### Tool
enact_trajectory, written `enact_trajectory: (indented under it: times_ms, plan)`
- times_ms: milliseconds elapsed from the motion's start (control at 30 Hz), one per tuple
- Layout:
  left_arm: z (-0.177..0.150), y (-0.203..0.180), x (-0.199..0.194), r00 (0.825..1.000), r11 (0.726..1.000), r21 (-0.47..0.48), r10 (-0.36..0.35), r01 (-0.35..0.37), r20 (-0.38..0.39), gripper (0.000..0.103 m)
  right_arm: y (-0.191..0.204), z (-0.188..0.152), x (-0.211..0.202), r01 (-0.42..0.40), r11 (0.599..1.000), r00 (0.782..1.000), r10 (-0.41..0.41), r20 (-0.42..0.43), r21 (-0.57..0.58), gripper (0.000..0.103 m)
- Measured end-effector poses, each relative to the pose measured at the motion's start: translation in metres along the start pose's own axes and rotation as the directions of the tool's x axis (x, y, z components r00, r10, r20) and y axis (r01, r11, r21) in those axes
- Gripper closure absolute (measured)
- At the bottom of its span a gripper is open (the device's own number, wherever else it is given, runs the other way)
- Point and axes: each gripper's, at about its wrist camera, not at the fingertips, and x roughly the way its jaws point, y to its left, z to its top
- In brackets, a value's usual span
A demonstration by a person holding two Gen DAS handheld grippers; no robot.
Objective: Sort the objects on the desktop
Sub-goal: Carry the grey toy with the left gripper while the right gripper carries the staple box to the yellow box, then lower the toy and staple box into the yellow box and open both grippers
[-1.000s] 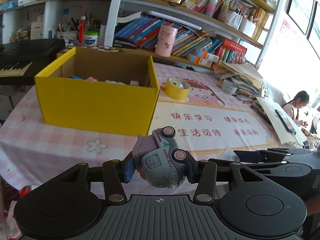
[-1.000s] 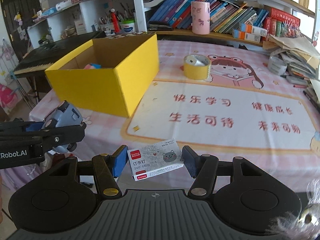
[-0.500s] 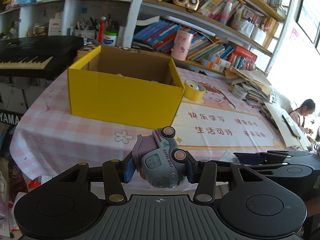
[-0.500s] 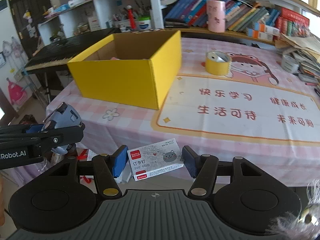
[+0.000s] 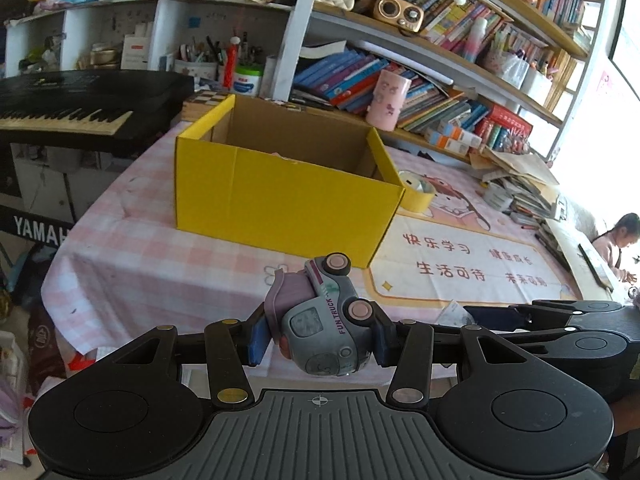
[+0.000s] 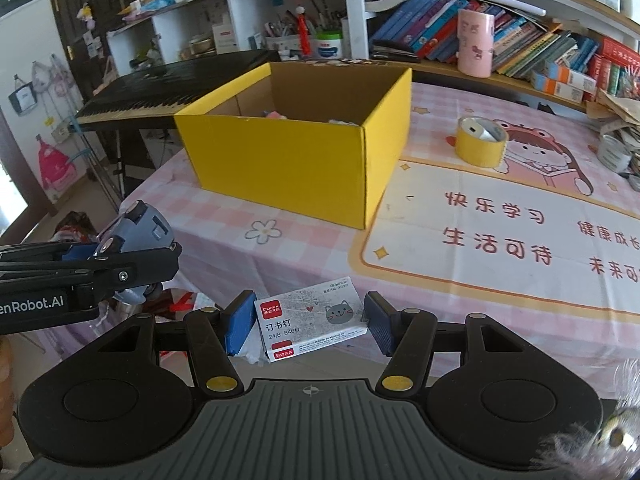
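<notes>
My left gripper [image 5: 318, 336] is shut on a grey and purple toy truck [image 5: 320, 316], held on its side off the table's near edge. It also shows in the right wrist view [image 6: 136, 236]. My right gripper [image 6: 306, 320] is shut on a white staple box [image 6: 310, 318] with a cat picture, held near the table's front edge. An open yellow cardboard box [image 5: 286, 196] [image 6: 304, 156] stands on the pink tablecloth ahead, with a few small items inside. A roll of yellow tape [image 6: 480, 142] [image 5: 418, 196] lies right of the box.
A pink cup [image 6: 474, 42] and rows of books [image 5: 436, 92] stand on the shelf behind the table. A black keyboard [image 5: 72, 108] stands left of it. Stacked papers [image 5: 520, 188] lie at the table's far right. A child [image 5: 618, 240] sits at the right.
Both grippers have drawn back from the table with their objects still held. The yellow box and tape now look farther away.
</notes>
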Motion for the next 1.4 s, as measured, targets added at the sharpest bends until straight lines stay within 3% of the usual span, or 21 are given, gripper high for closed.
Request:
enact_trajectory:
  times_ms: [500, 700, 900, 1233, 1400]
  plan:
    - [0.009, 0.016, 0.004, 0.999, 0.998, -0.042, 0.044, -0.043, 0.009, 0.056, 0.012, 0.013, 0.016, -0.036, 0.997, 0.999, 0.033, -0.041, -0.067, 0.047]
    - [0.027, 0.015, 0.012, 0.998, 0.999, -0.024, 0.048, -0.048, 0.036, 0.056, 0.009, 0.026, 0.021, -0.061, 0.996, 0.998, 0.059, -0.035, -0.059, 0.047]
    - [0.057, 0.011, 0.022, 0.993, 0.998, -0.008, 0.067, -0.066, 0.100, 0.056, 0.004, 0.055, 0.026, -0.095, 0.991, 0.995, 0.095, -0.004, -0.092, 0.047]
    - [0.121, 0.010, 0.062, 0.978, 0.992, 0.042, 0.107, -0.116, 0.179, 0.056, -0.007, 0.131, 0.047, -0.127, 0.961, 0.979, 0.161, 0.125, -0.245, 0.047]
    - [0.145, 0.015, 0.101, 0.975, 0.980, 0.094, 0.157, -0.173, 0.156, 0.056, -0.014, 0.161, 0.081, -0.139, 0.934, 0.980, 0.177, 0.089, -0.328, 0.047]
